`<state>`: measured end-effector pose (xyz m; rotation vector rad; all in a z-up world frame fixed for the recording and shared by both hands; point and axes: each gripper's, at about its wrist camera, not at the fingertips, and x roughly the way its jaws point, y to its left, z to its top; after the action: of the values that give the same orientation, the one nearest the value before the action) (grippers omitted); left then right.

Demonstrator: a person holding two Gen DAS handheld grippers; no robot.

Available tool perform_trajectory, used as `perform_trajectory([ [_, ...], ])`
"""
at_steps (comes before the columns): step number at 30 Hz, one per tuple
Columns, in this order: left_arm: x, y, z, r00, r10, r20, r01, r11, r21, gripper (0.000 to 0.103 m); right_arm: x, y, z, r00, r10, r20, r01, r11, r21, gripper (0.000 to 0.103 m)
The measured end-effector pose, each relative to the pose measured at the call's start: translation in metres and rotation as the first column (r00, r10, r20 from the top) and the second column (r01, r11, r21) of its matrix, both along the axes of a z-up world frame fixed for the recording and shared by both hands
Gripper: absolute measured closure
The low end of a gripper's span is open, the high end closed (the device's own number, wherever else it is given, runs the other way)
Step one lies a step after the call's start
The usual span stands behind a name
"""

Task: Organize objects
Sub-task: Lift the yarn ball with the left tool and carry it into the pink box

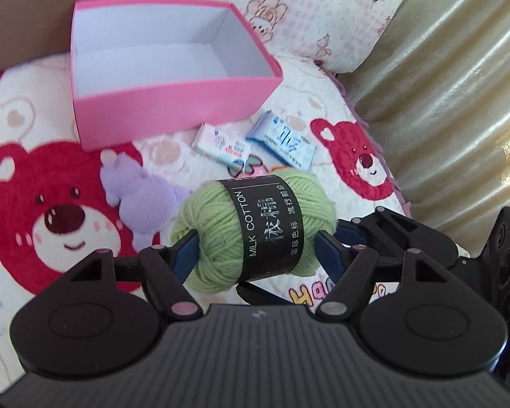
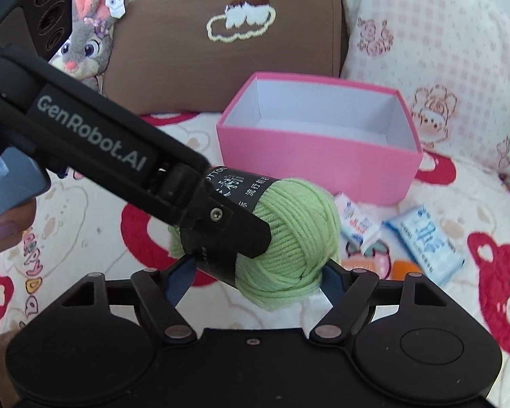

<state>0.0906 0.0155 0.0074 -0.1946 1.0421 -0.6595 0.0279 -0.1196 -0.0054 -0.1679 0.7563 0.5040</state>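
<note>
Clearly, through the left wrist camera, the left gripper (image 1: 256,243) is pinching one green yarn ball (image 1: 255,227) between its blue pads, which are pressing into the wool on both sides of the black label. The ball is hanging above the bear-print blanket (image 1: 51,210), probably so it can travel to the pink box (image 1: 173,68), which is sitting open and bare inside, farther off. Two small packets are lying just in front of the box: a white one (image 1: 221,144) and a blue one (image 1: 282,139). One purple plush toy (image 1: 139,200) is lying beside the yarn.

Through the right wrist camera, the right gripper (image 2: 255,278) is also closing around the same yarn ball (image 2: 289,238), its pads touching the wool on both sides, while the left gripper's finger is crossing over the top. Both claws seem to be sharing the ball, perhaps for a handover. One box (image 2: 316,156), two packets and one grey rabbit plush (image 2: 85,40) leaning on a brown cushion (image 2: 221,51) are showing behind.
</note>
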Motion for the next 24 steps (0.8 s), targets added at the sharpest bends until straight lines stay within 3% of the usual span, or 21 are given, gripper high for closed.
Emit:
perform_trajectory([
  [14,0.051,-0.001,0.056,0.999,0.016,0.028,-0.016,1.0,0.008,0.032,0.052,-0.005,0.063,0.997,0.04,0.065,-0.042,0.998,0.037,0.023],
  [19,0.075,-0.009,0.061,0.999,0.03,0.03,-0.03,0.999,0.014,0.032,0.071,0.0,0.073,0.99,0.082,0.115,-0.081,0.997,-0.014,0.027],
  [24,0.1,-0.011,0.063,0.997,0.061,0.047,-0.061,0.998,0.003,0.033,0.101,-0.001,0.073,0.993,0.073,0.096,-0.075,0.997,0.014,0.029],
])
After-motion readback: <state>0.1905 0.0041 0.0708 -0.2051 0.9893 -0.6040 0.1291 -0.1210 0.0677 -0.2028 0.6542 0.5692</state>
